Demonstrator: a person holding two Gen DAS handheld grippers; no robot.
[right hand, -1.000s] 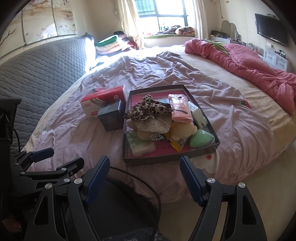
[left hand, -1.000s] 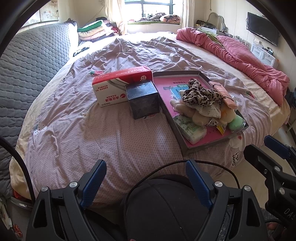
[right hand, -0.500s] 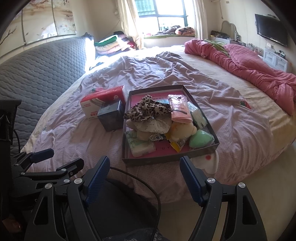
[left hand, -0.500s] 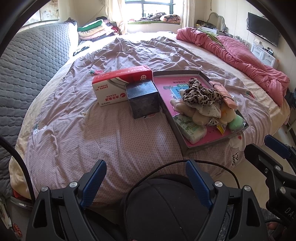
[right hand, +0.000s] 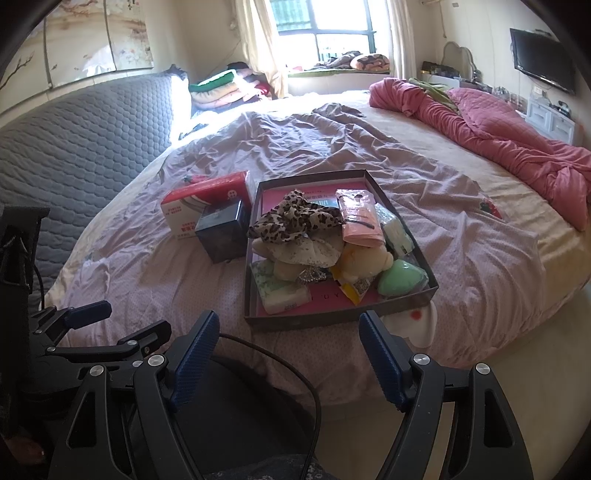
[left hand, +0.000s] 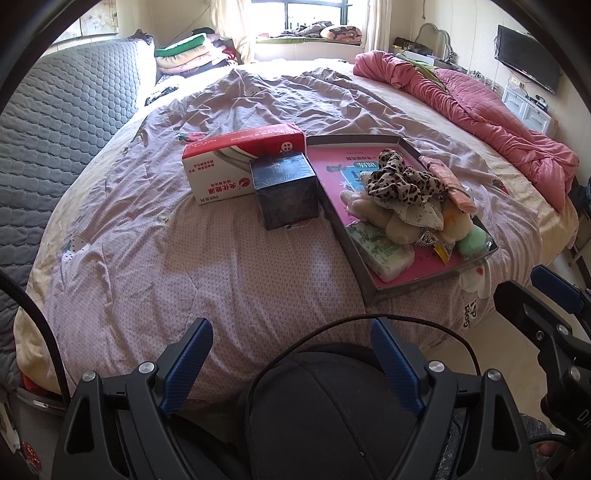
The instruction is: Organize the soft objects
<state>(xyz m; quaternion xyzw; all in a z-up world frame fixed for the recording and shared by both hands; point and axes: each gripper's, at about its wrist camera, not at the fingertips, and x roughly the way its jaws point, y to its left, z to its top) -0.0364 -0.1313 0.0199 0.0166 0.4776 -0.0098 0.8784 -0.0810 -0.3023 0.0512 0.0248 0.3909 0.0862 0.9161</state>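
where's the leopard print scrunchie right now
In the right wrist view, the leopard print scrunchie tops the pile inside the grey tray, left of the pink pouch.

A sunlit window backs the wide bed, grey quilted headboard left, wall television right.

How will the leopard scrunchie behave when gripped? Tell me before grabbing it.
The leopard scrunchie is ruffled cloth draped over the pile in the tray, so it will probably squash flat between the jaws and hang limp when lifted. It looks light for its bulk. It lies against the plush toy, so a low grip might drag that along.
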